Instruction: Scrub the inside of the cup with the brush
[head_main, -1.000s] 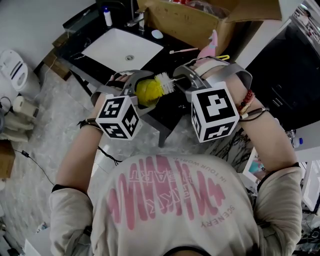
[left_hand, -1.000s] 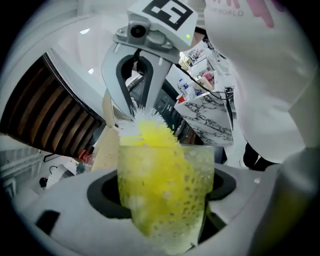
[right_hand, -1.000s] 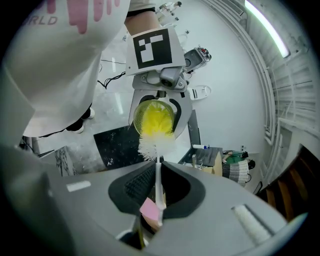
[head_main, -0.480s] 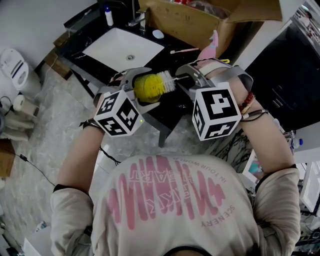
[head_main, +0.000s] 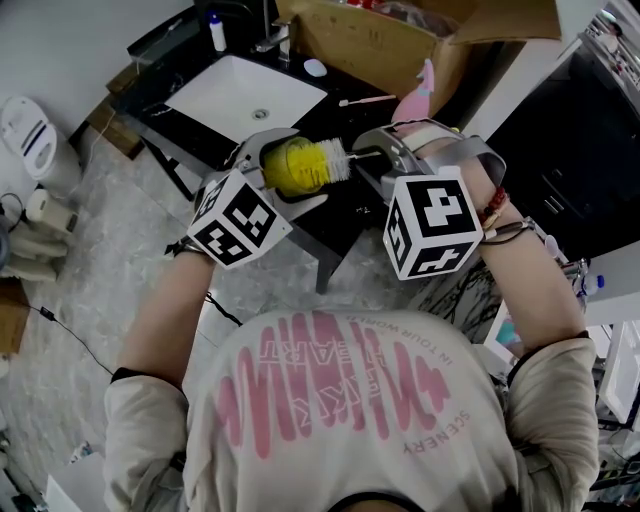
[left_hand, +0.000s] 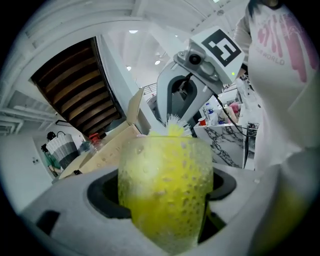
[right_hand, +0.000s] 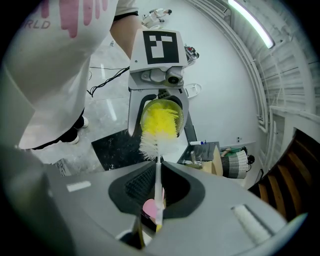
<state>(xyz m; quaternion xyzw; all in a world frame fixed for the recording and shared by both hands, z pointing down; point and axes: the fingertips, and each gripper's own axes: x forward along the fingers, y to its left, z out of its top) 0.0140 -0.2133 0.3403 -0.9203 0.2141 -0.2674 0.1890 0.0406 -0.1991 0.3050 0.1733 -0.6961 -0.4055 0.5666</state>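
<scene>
My left gripper (head_main: 272, 168) is shut on a clear dimpled cup (head_main: 282, 168) that lies on its side with its mouth toward the right. The cup (left_hand: 165, 190) fills the left gripper view between the jaws. My right gripper (head_main: 382, 162) is shut on the thin stem of a bottle brush (head_main: 335, 160). Its yellow and white bristle head (right_hand: 159, 129) reaches into the cup's mouth (right_hand: 161, 116). The brush stem (right_hand: 158, 185) runs between the right jaws, with a pink tag at its near end.
Below the grippers is a black counter (head_main: 330, 95) with a white sink basin (head_main: 245, 98) and a faucet (head_main: 275, 38). An open cardboard box (head_main: 400, 40) stands behind it, and a small bottle (head_main: 216, 34) by the sink. Grey marbled floor (head_main: 90, 280) lies to the left.
My left gripper has tilted and lifted slightly with the cup, and the cup has slid further over the brush head. The right gripper has hardly moved.
</scene>
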